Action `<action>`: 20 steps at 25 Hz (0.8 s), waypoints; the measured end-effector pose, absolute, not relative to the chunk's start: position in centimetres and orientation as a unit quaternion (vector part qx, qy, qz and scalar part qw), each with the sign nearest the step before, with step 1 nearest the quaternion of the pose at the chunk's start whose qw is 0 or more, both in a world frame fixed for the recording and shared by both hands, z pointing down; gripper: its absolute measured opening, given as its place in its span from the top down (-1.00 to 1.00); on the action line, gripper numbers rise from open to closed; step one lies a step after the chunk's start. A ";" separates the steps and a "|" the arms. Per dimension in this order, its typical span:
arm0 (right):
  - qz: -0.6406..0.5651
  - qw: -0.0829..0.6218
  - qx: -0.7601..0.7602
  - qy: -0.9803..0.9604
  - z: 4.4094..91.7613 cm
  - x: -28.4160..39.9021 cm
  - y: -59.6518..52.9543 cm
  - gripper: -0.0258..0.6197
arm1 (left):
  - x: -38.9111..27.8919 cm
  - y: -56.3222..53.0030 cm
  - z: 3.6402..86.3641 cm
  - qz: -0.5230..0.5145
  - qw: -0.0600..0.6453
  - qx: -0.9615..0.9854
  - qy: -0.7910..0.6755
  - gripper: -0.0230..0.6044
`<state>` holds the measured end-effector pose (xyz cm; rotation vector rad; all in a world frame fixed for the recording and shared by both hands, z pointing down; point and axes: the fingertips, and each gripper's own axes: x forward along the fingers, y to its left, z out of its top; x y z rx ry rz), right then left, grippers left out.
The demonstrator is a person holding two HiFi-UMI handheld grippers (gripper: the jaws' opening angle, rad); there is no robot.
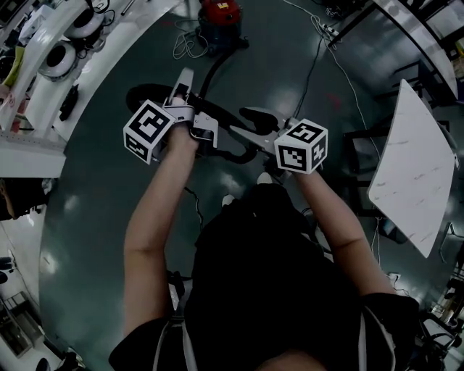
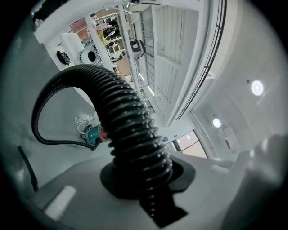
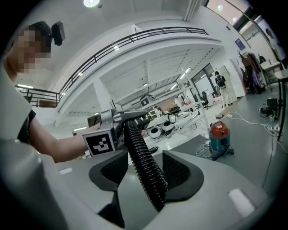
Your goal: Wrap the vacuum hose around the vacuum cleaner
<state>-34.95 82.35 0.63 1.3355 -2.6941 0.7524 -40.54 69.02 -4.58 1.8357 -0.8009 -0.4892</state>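
Note:
The red and teal vacuum cleaner (image 1: pixel 220 22) stands on the dark floor well ahead of me, and is also seen small in both gripper views (image 2: pixel 92 134) (image 3: pixel 219 136). Its black ribbed hose (image 1: pixel 211 74) runs from it up to my grippers. My left gripper (image 1: pixel 183 85) is shut on the hose (image 2: pixel 130 130), which arches away in a loop and down to the vacuum cleaner. My right gripper (image 1: pixel 251 124) is open, with the hose (image 3: pixel 143 157) passing loosely between its black pads (image 3: pixel 112 168). The left gripper (image 3: pixel 108 130) holds the same hose just beyond.
A white table top (image 1: pixel 409 167) stands to the right. A long white bench (image 1: pixel 109 43) with round devices curves along the left. Loose cables (image 1: pixel 319 58) lie on the floor near the vacuum cleaner. A person (image 3: pixel 221 85) stands far off.

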 end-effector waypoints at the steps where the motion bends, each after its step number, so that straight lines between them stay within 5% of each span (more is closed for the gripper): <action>1: 0.236 0.034 0.432 -0.870 0.9 -34.6 82.1 0.21 | -39.9 68.9 -4.6 -0.203 0.516 0.762 -0.335 0.61; 20: 0.176 0.095 0.442 -0.874 0.9 -24.0 69.9 -0.04 | -29.3 59.8 -7.6 -0.243 0.500 0.744 -0.370 0.61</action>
